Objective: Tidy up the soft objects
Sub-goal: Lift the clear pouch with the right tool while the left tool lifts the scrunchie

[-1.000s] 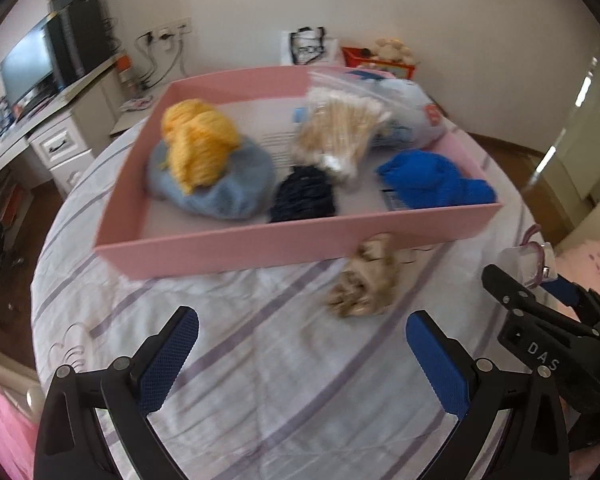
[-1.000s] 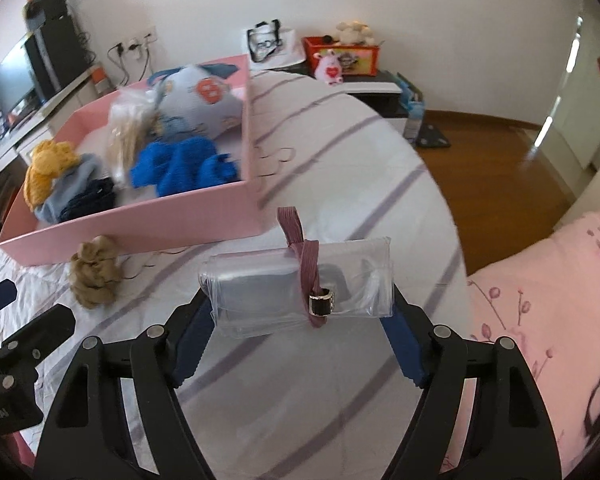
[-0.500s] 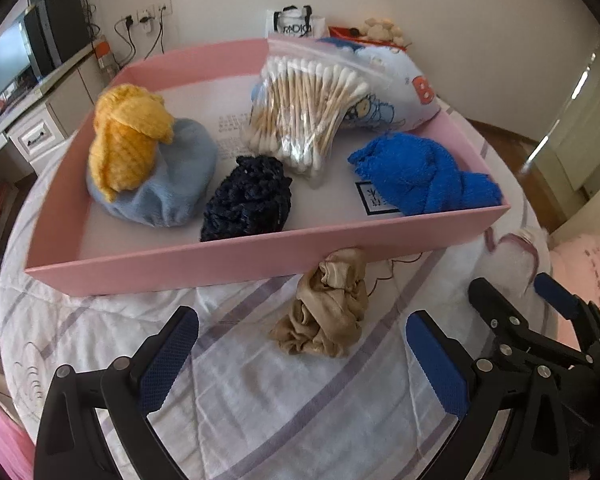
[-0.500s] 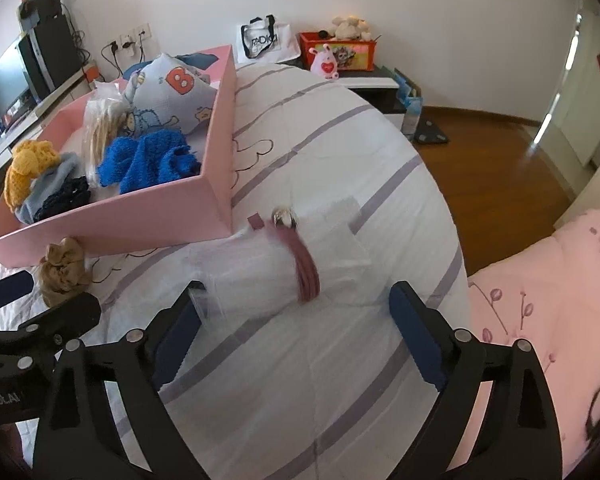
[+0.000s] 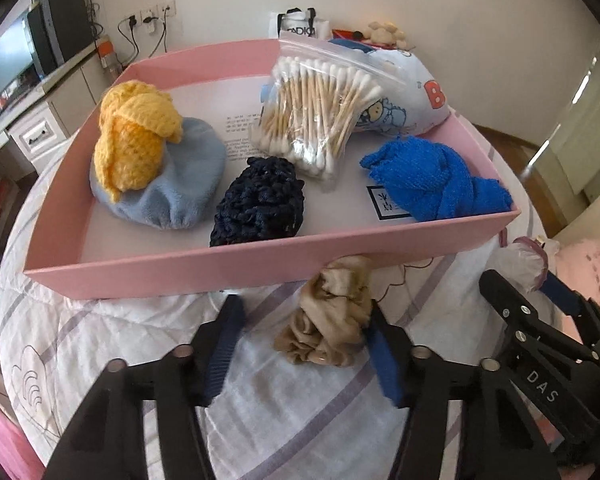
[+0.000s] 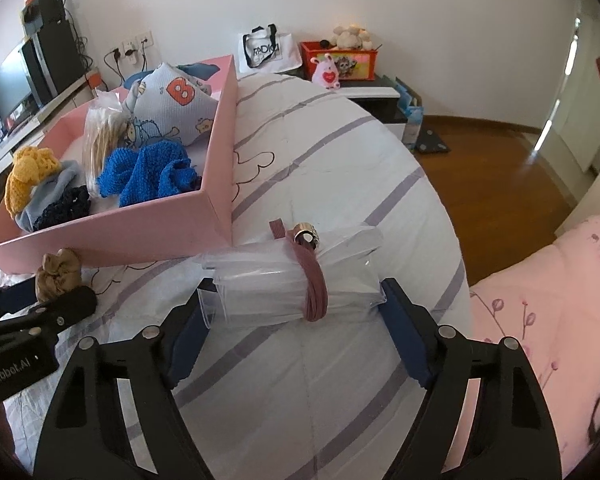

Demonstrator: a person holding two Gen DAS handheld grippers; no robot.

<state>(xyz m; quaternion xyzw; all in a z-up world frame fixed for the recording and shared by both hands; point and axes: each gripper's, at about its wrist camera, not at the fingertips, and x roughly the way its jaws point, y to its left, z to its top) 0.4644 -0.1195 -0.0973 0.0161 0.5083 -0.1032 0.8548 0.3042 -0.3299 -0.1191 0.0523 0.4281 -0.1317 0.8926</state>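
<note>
A pink tray [image 5: 172, 268] on the striped bed holds a yellow knit piece [image 5: 136, 136] on a light blue cap [image 5: 180, 192], a dark navy knit [image 5: 260, 208], a bag of cotton swabs [image 5: 320, 120], a blue knit cloth [image 5: 432, 184] and a printed pillow [image 5: 412, 100]. A beige scrunched cloth [image 5: 332, 316] lies just outside the tray's front wall. My left gripper [image 5: 304, 344] is partly closed around it; its right finger touches the cloth. My right gripper [image 6: 292, 320] is shut on a rolled clear plastic bag [image 6: 288, 280] bound by a mauve band [image 6: 312, 280].
The tray's corner [image 6: 216, 216] stands just left of the plastic roll. The left gripper's body [image 6: 32, 320] sits at the right wrist view's left edge. A pink quilt [image 6: 560, 300] lies to the right. A TV cabinet [image 5: 40, 112] stands beyond the bed's left side.
My left gripper has moved in on the beige cloth and its jaws have narrowed around it. My right gripper opened, letting the plastic roll drop to the bed, and has now closed on it again.
</note>
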